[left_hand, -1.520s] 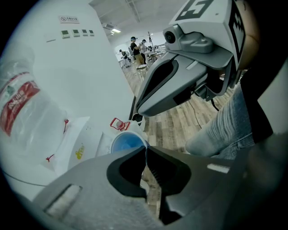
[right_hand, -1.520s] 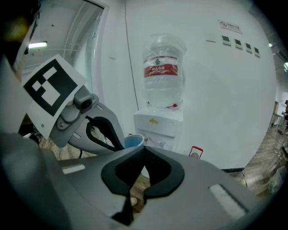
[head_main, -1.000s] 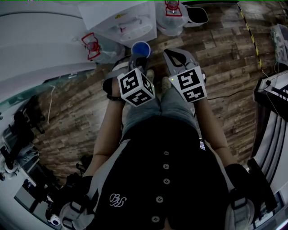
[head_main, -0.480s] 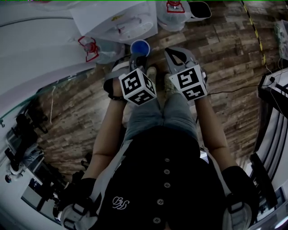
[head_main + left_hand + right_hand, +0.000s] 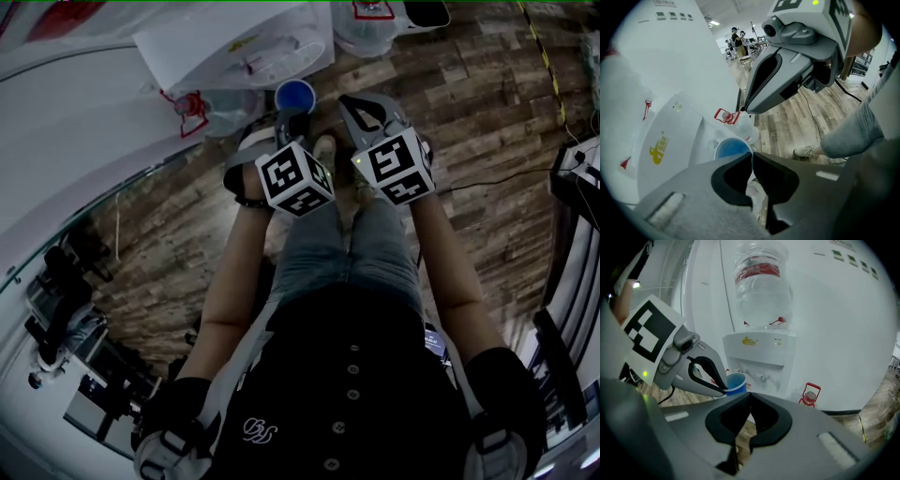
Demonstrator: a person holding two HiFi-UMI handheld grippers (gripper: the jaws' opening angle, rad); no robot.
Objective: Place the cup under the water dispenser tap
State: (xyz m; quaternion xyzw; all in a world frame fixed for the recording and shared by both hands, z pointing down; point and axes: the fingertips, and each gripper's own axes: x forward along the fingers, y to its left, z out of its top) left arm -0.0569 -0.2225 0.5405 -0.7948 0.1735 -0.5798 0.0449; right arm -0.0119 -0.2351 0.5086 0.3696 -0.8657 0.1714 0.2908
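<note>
Blue cup (image 5: 736, 382) was pinched by its rim in the left gripper (image 5: 725, 389), jaws nearly together on the thin wall. It hung upright, base free for setting down. It was in the air just beside the water dispenser (image 5: 759, 350) taps (image 5: 763, 377), not yet under one. Right gripper (image 5: 751, 398) was closed on nothing, alongside, probably just kept clear.

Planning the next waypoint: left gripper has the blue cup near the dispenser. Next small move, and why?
Probably ease the left gripper forward toward the dispenser. It pinches the rim of the blue cup, and in the head view the cup looks short of the taps, not yet beneath one.
</note>
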